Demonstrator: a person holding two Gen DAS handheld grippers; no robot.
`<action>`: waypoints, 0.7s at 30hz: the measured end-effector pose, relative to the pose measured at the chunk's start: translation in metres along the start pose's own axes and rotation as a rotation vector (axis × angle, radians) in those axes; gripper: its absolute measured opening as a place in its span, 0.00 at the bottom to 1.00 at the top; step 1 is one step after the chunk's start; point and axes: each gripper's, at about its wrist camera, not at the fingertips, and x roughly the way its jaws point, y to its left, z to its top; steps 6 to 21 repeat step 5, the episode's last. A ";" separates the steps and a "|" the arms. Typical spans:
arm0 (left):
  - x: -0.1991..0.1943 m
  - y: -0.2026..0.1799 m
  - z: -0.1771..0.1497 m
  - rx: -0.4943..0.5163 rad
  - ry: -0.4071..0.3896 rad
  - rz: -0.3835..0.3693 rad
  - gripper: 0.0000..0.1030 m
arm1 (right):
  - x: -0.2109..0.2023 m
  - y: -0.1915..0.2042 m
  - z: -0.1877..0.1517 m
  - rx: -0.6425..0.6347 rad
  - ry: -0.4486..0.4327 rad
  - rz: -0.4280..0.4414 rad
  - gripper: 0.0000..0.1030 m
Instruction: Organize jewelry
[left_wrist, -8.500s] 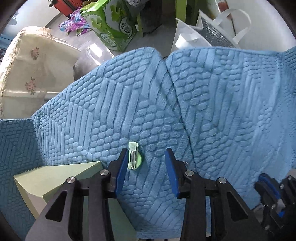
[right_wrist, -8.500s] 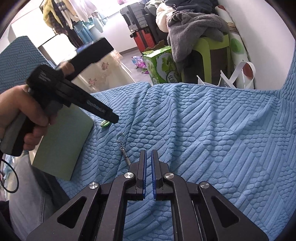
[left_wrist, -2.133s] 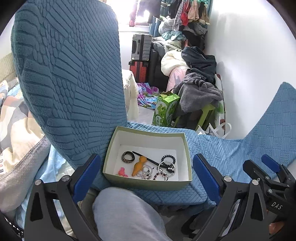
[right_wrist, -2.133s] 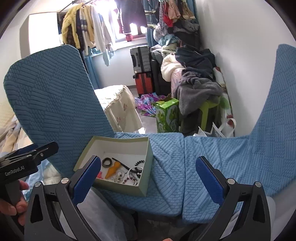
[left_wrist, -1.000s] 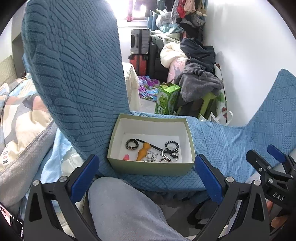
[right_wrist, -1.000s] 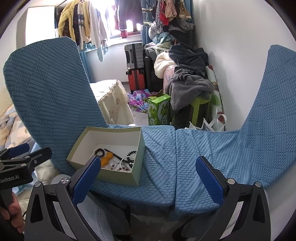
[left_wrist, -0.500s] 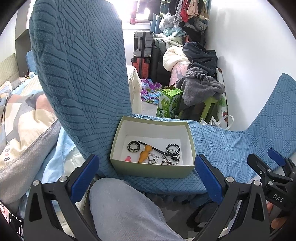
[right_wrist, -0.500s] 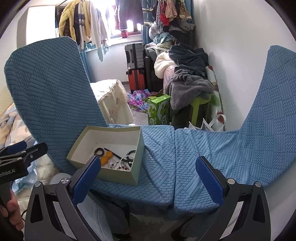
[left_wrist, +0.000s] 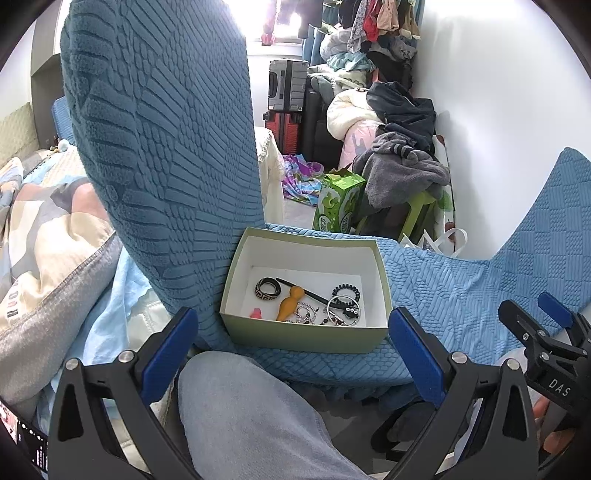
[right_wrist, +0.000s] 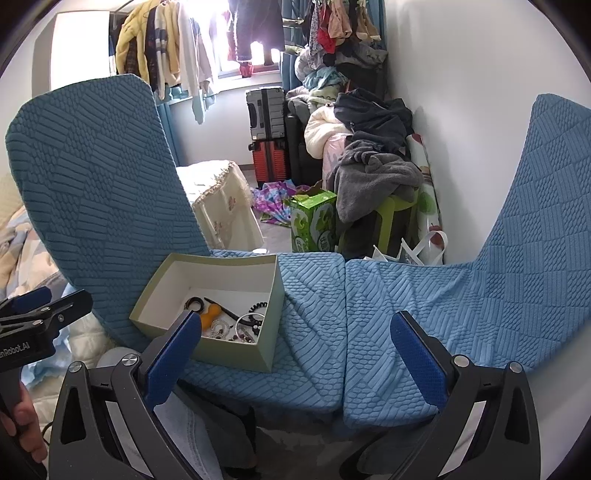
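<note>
Both the left tongs (left_wrist: 291, 354) and the right tongs (right_wrist: 295, 354) hung wide apart and empty, well back from the green box (left_wrist: 306, 338) where the jewelry (left_wrist: 314, 301) lay gathered, so the sorting looked finished, with nothing left to collect.

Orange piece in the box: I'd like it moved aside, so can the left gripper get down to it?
Probably yes. The left gripper is open and empty, the box has no lid, and the orange piece lies exposed among the jewelry.
</note>
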 end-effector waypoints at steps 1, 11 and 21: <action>0.000 0.000 0.000 -0.002 0.000 0.000 0.99 | 0.000 -0.001 0.000 0.000 -0.001 0.000 1.00; 0.001 0.000 -0.001 -0.004 0.001 -0.001 0.99 | 0.000 -0.001 0.000 0.001 -0.001 -0.001 1.00; 0.001 0.000 -0.001 -0.004 0.001 -0.001 0.99 | 0.000 -0.001 0.000 0.001 -0.001 -0.001 1.00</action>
